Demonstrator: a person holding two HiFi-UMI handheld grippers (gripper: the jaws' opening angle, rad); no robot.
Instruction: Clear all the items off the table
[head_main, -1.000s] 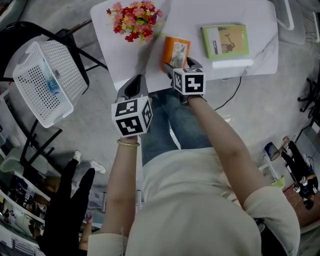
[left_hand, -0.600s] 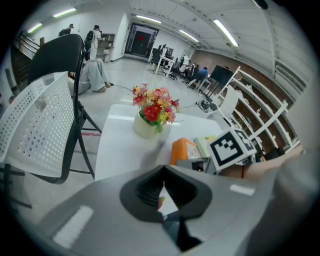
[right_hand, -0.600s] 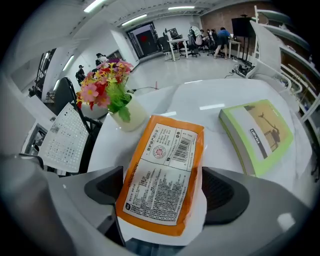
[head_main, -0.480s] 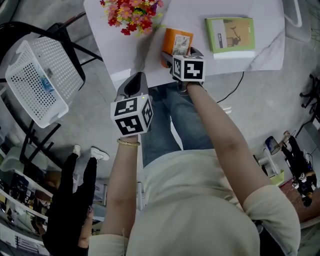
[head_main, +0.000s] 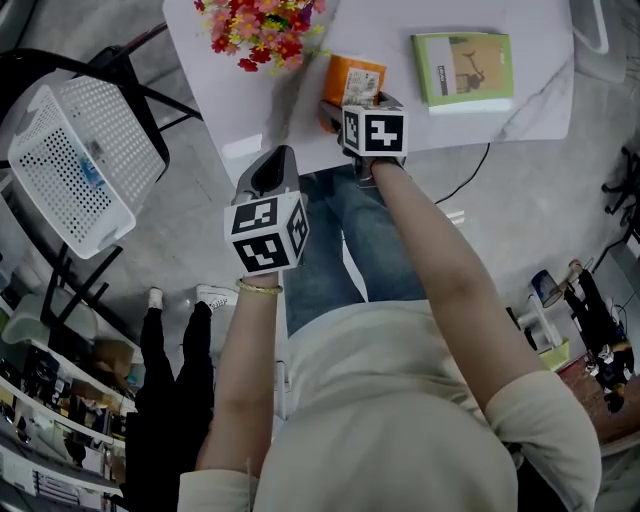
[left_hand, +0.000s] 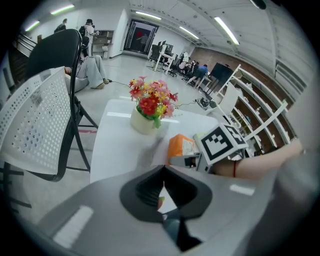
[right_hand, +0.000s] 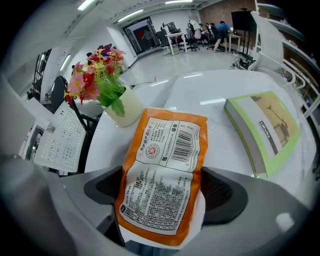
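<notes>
Items on the white table (head_main: 400, 25) are three: a pot of red and pink flowers (head_main: 262, 30) at the left, an orange packet (right_hand: 162, 185) near the front edge, and a green book (head_main: 463, 68) lying flat to the right, well apart from the pot.

From the front edge, the right gripper (right_hand: 162, 175) reaches in over the packet. Its gripper view shows the packet lengthwise between the two dark pads (right_hand: 222, 192), barcode side up, with a pad against each long edge. It looks like a pinch, though how firmly the pads bite is hard to judge from this angle. The packet's far end points toward the pot and lies on the tabletop.

Off the table, the left gripper (left_hand: 162, 172) hangs in front of the near edge, above the person's jeans (head_main: 340, 250). Its jaws are pressed together at the tips with nothing between them, leaving only a thin sliver of light below the contact.

Left of the table stands a black chair (left_hand: 52, 55) with a white perforated basket (head_main: 80, 160) resting on it, tilted. A bystander in black (head_main: 170, 400) stands at the lower left.
</notes>
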